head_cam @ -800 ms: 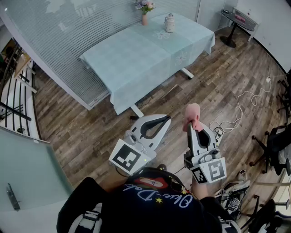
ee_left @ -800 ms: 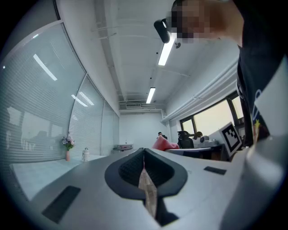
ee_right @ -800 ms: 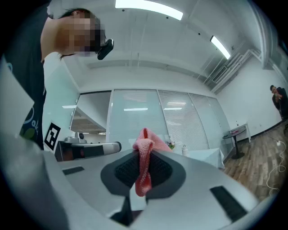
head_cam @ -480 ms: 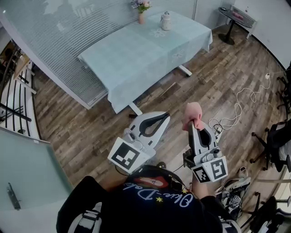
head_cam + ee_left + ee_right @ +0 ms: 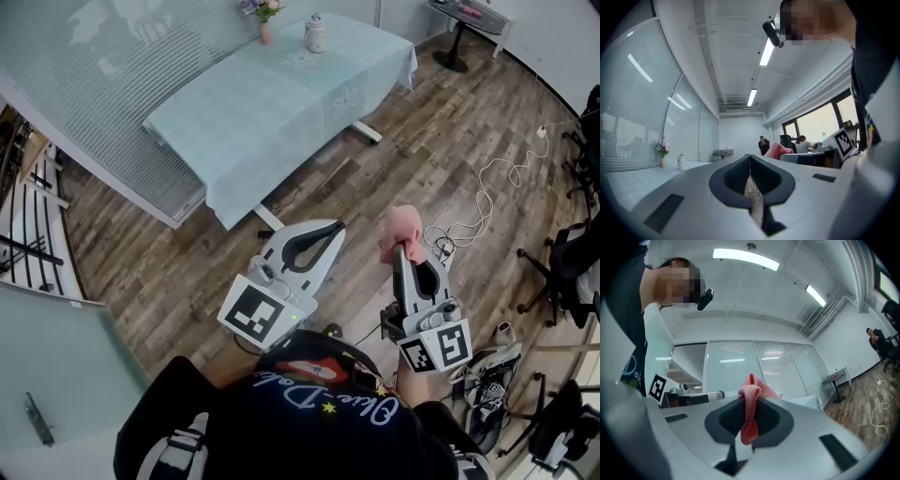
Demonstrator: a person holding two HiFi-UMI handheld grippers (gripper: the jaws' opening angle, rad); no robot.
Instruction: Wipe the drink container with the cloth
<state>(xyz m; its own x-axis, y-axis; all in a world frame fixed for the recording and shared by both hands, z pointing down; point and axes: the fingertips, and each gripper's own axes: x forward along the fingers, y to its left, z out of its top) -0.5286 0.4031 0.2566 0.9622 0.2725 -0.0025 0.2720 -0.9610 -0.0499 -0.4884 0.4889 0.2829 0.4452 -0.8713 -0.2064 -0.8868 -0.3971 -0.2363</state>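
The drink container (image 5: 315,33), a small pale jug with a lid, stands at the far end of the table (image 5: 244,112) under a light teal cloth, beside a vase of flowers (image 5: 265,26). It also shows small at the left in the left gripper view, drink container (image 5: 681,162). My right gripper (image 5: 410,246) is shut on a pink cloth (image 5: 401,228), held over the wooden floor well short of the table. The cloth (image 5: 749,430) hangs bunched between its jaws. My left gripper (image 5: 335,226) is shut and holds nothing, level with the right one.
A white cable (image 5: 487,202) snakes over the wooden floor at the right. A round side table (image 5: 461,37) stands far right, office chairs (image 5: 572,277) at the right edge. Slatted glass walls (image 5: 103,56) run behind the table. People (image 5: 763,144) stand far back.
The head view has shifted, so the table and container now sit higher and further left. Both grippers keep their pose, the right one still holding the pink cloth.
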